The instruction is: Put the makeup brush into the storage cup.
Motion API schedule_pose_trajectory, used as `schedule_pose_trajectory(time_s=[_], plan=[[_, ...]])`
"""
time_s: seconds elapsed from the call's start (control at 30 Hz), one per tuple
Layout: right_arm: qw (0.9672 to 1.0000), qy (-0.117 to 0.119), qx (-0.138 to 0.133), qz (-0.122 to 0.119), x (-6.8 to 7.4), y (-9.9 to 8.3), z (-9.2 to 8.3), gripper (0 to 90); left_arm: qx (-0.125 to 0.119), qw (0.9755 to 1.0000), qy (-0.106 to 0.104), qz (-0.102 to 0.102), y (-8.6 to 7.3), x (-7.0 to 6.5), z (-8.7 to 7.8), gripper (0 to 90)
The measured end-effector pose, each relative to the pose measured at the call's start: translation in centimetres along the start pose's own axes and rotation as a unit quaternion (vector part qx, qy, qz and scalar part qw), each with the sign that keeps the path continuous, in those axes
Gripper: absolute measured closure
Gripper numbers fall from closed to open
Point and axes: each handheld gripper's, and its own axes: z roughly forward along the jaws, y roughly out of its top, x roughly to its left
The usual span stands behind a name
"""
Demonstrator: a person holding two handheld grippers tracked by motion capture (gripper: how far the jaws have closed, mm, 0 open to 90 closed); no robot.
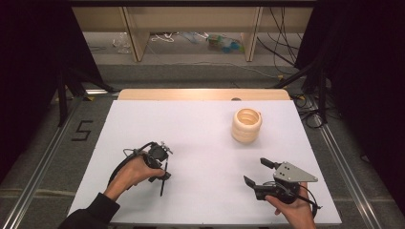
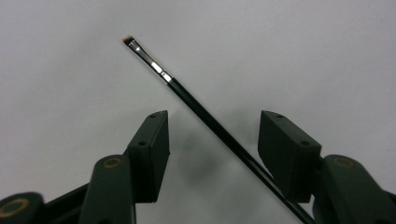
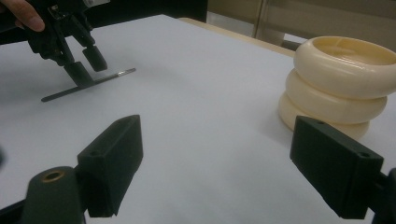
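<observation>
A thin black paintbrush (image 2: 205,114) with a silver ferrule lies flat on the white table (image 1: 200,133). In the high view the brush (image 1: 162,190) is at the front left. My left gripper (image 1: 162,177) points down over its handle, jaws apart on either side of it. In the left gripper view the handle runs slantwise between the jaws of that gripper (image 2: 213,116), close beside the right one. A cream ribbed cup (image 1: 246,125) stands upright at the back right. My right gripper (image 1: 254,171) hovers at the front right, open and holding nothing, aimed towards the cup (image 3: 341,79).
In the right gripper view the left gripper (image 3: 86,65) stands over the brush (image 3: 107,77) far off at the left. A wooden strip (image 1: 203,94) borders the table's far edge. Metal rails (image 1: 344,162) run along both sides, with cables on the floor beyond.
</observation>
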Motion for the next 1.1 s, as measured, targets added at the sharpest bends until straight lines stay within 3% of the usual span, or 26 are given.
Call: schedule_pose_trajectory(time_s=[0.33, 1.1], plan=[[1.0, 0.001, 0.0, -0.006, 0.0, 0.0, 0.1, 18.2, 0.015, 0.9999, -0.002, -0.001, 0.3, 0.3, 0.4, 53.0], [0.9999, 0.001, 0.005, -0.009, 0.0, -0.1, 0.2, 18.2, 0.041, 0.9983, -0.01, 0.041, 1.1, 0.1, 0.5, 75.1]])
